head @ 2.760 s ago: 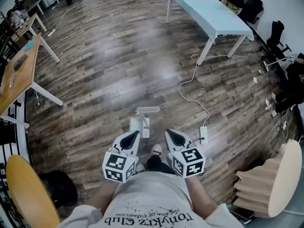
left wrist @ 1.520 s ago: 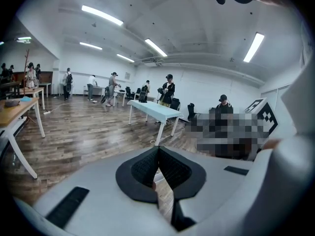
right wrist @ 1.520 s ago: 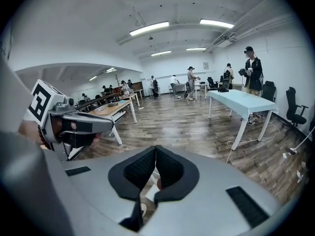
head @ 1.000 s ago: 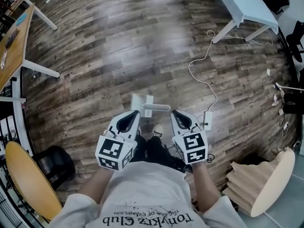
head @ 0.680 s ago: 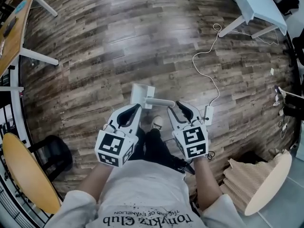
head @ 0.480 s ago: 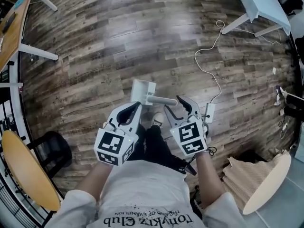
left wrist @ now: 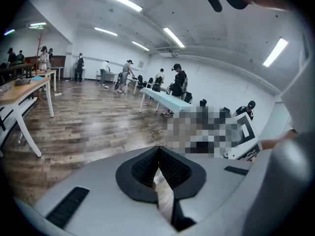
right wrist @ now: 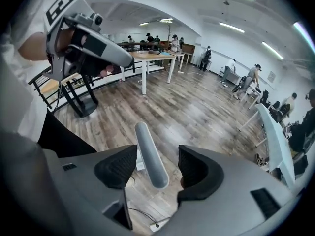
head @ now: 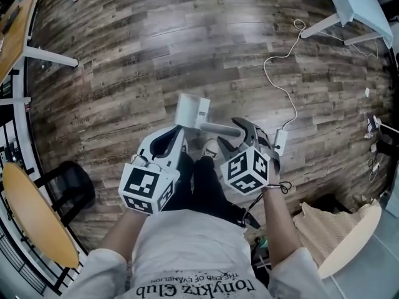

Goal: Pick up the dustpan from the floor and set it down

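Observation:
The white dustpan stands on the wood floor in front of my feet, its grey handle reaching toward my right gripper. In the right gripper view the handle's rounded end lies between the jaws of the right gripper, which are opening; neither pad touches it. My left gripper hangs just left of the handle with nothing in it. Its dark pads meet in the left gripper view, so the left gripper is shut.
A white power strip with its cable lies on the floor to the right. A pale table's legs stand at the upper right, a wooden table at the upper left. A black stool base sits left of me.
The right gripper has rolled, sunk and opened from shut; the handle's end now sits between its jaws. The left gripper has also dropped lower and stays shut.

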